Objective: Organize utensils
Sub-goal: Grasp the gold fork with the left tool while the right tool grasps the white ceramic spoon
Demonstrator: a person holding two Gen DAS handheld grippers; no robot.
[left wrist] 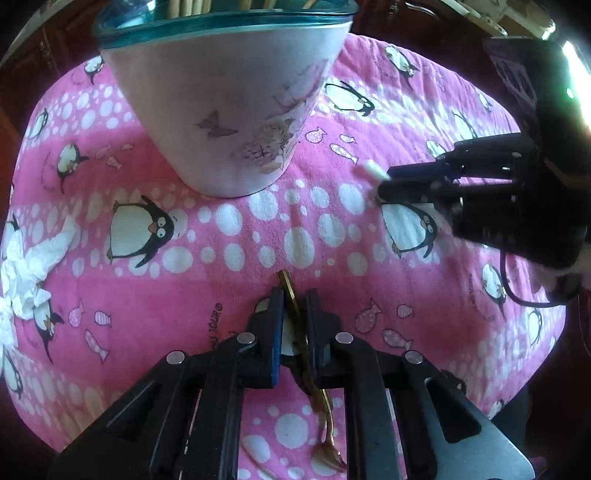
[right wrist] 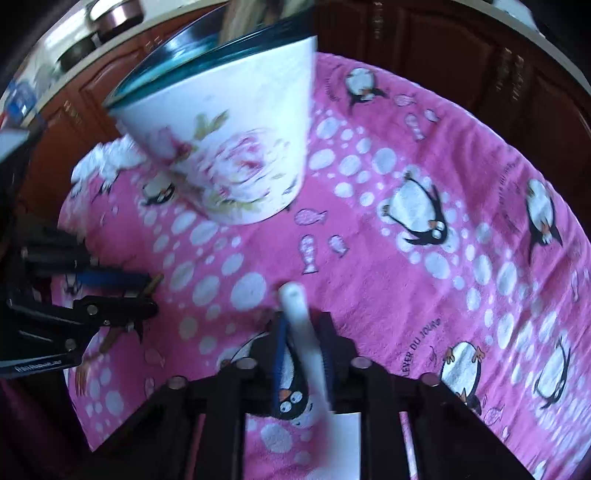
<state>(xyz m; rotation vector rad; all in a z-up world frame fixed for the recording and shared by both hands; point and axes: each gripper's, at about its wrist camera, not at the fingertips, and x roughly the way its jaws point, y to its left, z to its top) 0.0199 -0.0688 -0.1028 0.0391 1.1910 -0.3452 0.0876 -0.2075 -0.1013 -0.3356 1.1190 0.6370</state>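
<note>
A white flowered pot with a teal rim [left wrist: 229, 110] stands on the pink penguin cloth [left wrist: 332, 258] and holds several wooden utensils; it also shows in the right wrist view [right wrist: 236, 147]. My left gripper [left wrist: 293, 299] is shut on a gold fork [left wrist: 295, 306], handle pointing toward the pot, tines [left wrist: 330, 454] hanging below. My right gripper [right wrist: 303, 321] is shut on a white utensil handle [right wrist: 301, 325]. The right gripper also shows at the right in the left wrist view [left wrist: 384, 184], with the white handle tip [left wrist: 371, 170] sticking out.
A crumpled white napkin [left wrist: 26, 273] lies at the cloth's left edge. Dark wooden cabinets [right wrist: 443, 55] stand behind the table. Metal bowls [right wrist: 118, 14] sit on a counter at the far left. The left gripper shows at the left in the right wrist view [right wrist: 147, 291].
</note>
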